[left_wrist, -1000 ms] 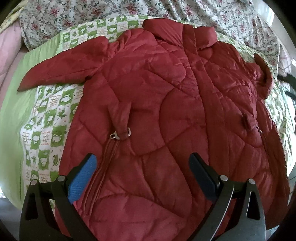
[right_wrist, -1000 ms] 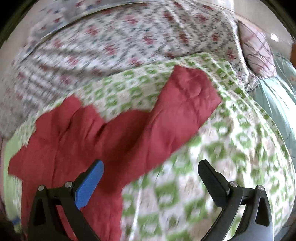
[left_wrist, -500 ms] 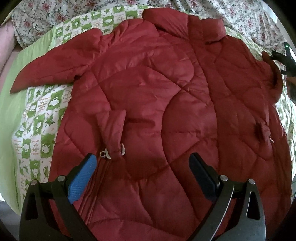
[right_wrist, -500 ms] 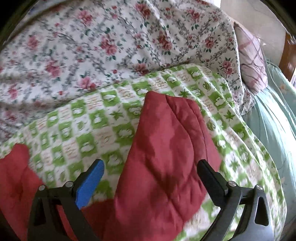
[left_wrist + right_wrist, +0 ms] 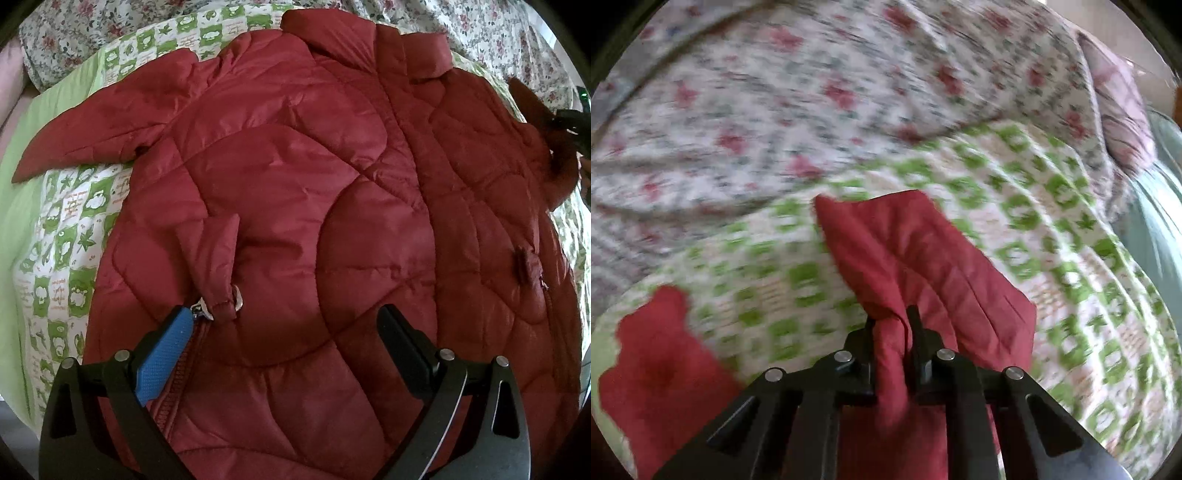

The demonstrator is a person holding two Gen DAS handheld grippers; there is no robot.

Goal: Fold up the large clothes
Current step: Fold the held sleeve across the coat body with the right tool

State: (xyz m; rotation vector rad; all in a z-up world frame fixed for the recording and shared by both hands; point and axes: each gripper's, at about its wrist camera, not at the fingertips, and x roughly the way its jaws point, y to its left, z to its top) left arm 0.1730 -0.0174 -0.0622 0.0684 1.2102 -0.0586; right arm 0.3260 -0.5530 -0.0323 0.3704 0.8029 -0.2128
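Note:
A dark red quilted jacket (image 5: pixel 314 206) lies front up and spread flat on a bed, collar at the far side. Its left sleeve (image 5: pixel 96 140) points out to the left. My left gripper (image 5: pixel 284 328) is open and hovers just above the jacket's lower front, by a pocket tab with a metal ring (image 5: pixel 236 295). My right gripper (image 5: pixel 892 321) is shut on the cuff end of the jacket's right sleeve (image 5: pixel 923 251), bunching the fabric between the jaws. That sleeve (image 5: pixel 546 147) and the right gripper show at the right edge of the left wrist view.
The jacket rests on a green and white patterned quilt (image 5: pixel 62 236) (image 5: pixel 1071 288). A floral duvet (image 5: pixel 812 92) is heaped at the far side. A pink pillow (image 5: pixel 1115 107) and teal bedding (image 5: pixel 1156 229) lie to the right.
My right gripper has closed on the end of the right sleeve, which it straddled open before. My left gripper has moved closer over the jacket's front and stays open.

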